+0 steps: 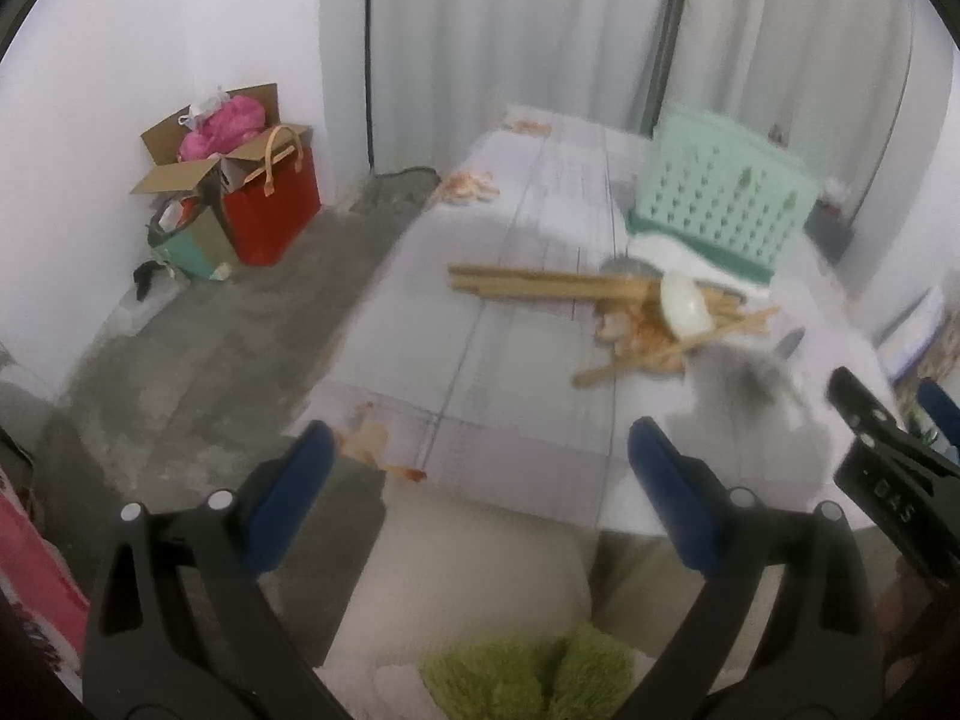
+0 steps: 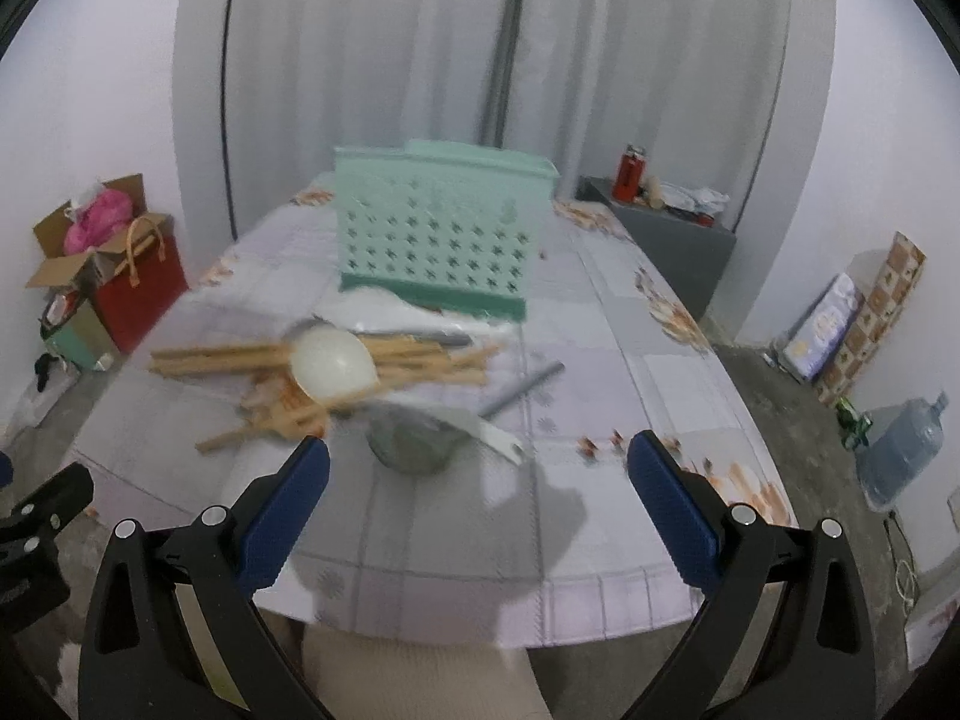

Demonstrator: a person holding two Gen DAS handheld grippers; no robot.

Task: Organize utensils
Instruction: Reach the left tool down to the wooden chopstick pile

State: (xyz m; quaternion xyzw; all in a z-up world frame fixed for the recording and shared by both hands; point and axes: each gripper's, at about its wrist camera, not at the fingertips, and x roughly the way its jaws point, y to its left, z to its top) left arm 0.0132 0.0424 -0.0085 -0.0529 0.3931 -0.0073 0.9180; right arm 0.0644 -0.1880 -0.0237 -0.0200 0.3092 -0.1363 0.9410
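Observation:
A pile of wooden chopsticks [image 2: 252, 360] [image 1: 540, 285] lies on the table with a white spoon [image 2: 333, 367] [image 1: 684, 303] on top. A grey metal ladle [image 2: 411, 441] [image 1: 741, 381] sits nearest, its handle [image 2: 522, 390] pointing back right. Behind them stands a mint green perforated utensil holder [image 2: 438, 228] [image 1: 723, 195]. My left gripper [image 1: 480, 456] is open above the table's near left edge. My right gripper [image 2: 480, 462] is open, hanging just short of the ladle. Both views are blurred.
The table [image 2: 600, 360] wears a pale patchwork cloth with orange flower prints. On the floor at left are a red bag [image 1: 273, 210] and cardboard boxes [image 1: 198, 150]. A grey cabinet [image 2: 672, 240] and a water jug [image 2: 906, 450] stand at right.

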